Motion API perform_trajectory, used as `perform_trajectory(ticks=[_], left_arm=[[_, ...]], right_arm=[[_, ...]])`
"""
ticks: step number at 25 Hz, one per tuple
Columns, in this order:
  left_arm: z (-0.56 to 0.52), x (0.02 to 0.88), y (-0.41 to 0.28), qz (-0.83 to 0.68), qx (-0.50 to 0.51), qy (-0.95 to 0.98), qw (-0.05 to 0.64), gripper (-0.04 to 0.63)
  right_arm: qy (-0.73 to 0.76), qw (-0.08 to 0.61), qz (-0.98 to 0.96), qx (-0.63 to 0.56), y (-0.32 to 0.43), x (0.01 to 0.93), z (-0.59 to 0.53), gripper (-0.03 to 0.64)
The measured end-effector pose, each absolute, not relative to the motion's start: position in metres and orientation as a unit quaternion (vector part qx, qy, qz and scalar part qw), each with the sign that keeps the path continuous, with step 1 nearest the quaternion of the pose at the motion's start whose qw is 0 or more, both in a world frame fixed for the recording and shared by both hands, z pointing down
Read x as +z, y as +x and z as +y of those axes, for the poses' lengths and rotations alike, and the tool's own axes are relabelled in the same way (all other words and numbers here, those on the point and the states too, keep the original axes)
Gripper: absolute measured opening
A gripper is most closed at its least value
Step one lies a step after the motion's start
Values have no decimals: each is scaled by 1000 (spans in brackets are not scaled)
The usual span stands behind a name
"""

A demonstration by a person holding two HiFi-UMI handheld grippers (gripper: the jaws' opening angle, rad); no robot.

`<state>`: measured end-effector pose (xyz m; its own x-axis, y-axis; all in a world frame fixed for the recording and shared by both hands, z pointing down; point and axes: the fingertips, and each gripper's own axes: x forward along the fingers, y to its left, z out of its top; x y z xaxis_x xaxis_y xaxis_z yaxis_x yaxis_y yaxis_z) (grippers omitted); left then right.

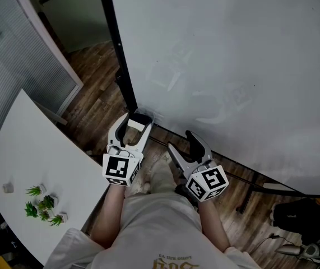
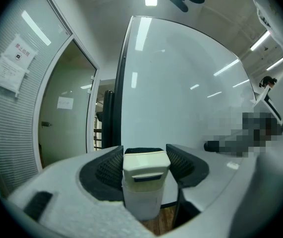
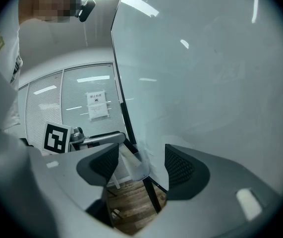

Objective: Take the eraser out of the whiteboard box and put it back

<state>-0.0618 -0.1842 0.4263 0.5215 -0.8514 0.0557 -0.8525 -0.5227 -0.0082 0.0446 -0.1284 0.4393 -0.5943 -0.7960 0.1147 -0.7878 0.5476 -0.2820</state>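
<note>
A white, smooth-topped rectangular table (image 1: 36,150) runs slantwise along the left side of the head view. On the near end of its surface, well back from the long right edge, stands a cluster of small green leafy plants in tiny pale pots (image 1: 43,204). A small pale grey cube (image 1: 7,188) lies apart from them, closer to the surface's left edge.

Beyond the table's right edge is a brown wood-plank floor (image 1: 95,102). On the floor rest the black metal tube legs of a whiteboard stand (image 1: 248,194). A dark bulky object (image 1: 300,214), too dim to identify, sits at the lower right.
</note>
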Motion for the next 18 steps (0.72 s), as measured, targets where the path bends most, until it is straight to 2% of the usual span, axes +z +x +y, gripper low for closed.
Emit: perform_trajectory(ticks=[18], left_arm=[[-174, 408, -66, -481, 9, 876, -1, 266]], right_arm=[[-452, 22, 880, -144, 36, 426, -119, 295]])
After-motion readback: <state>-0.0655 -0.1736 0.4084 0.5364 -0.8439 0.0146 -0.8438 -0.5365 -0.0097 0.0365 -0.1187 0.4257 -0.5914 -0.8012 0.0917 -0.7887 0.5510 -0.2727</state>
